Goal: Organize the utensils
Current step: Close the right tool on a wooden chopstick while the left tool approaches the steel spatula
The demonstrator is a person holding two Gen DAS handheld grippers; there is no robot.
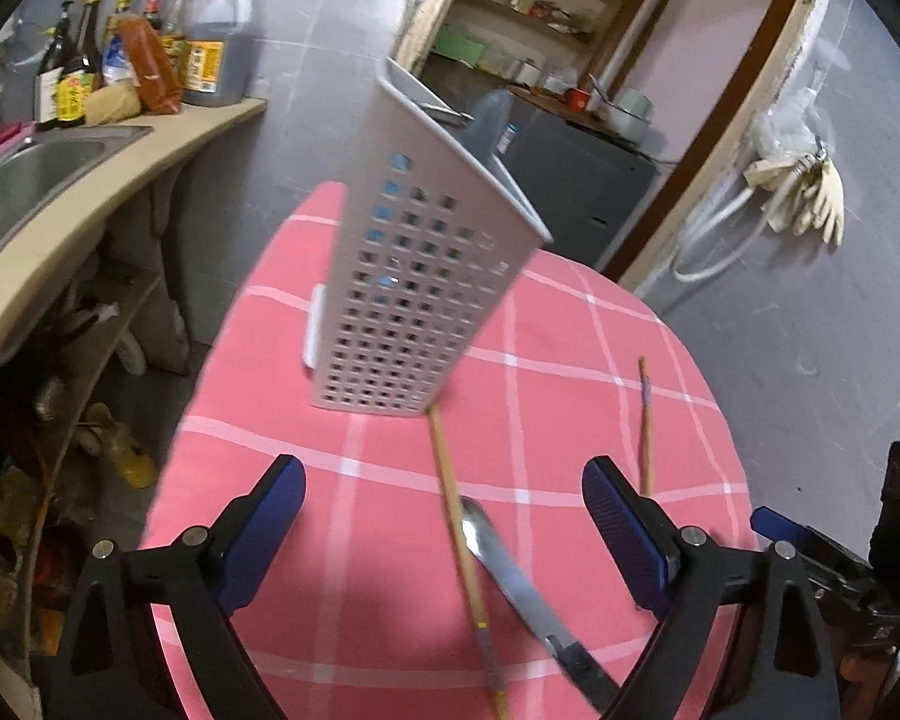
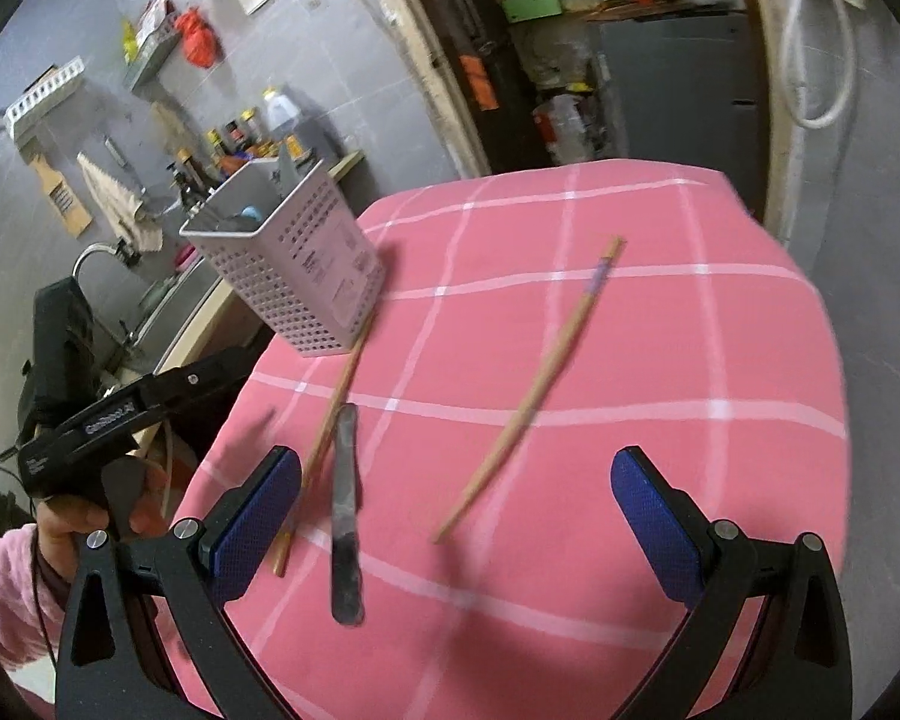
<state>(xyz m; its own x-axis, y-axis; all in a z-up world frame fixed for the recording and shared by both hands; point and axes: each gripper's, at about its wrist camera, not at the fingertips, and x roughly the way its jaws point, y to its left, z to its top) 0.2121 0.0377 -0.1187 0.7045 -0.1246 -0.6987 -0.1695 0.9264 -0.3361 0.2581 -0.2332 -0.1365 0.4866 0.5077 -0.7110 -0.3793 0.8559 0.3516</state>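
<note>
Left wrist view: we are holding the left gripper (image 1: 444,516) wide open and empty astride the spoon (image 1: 510,570), its handle running back toward us.

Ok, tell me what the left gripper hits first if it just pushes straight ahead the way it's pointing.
Most likely the spoon and the chopstick beside it: both lie on the pink cloth between the open left gripper fingers. Further along that line stands the perforated utensil holder. Depth is hard to judge here.
</note>
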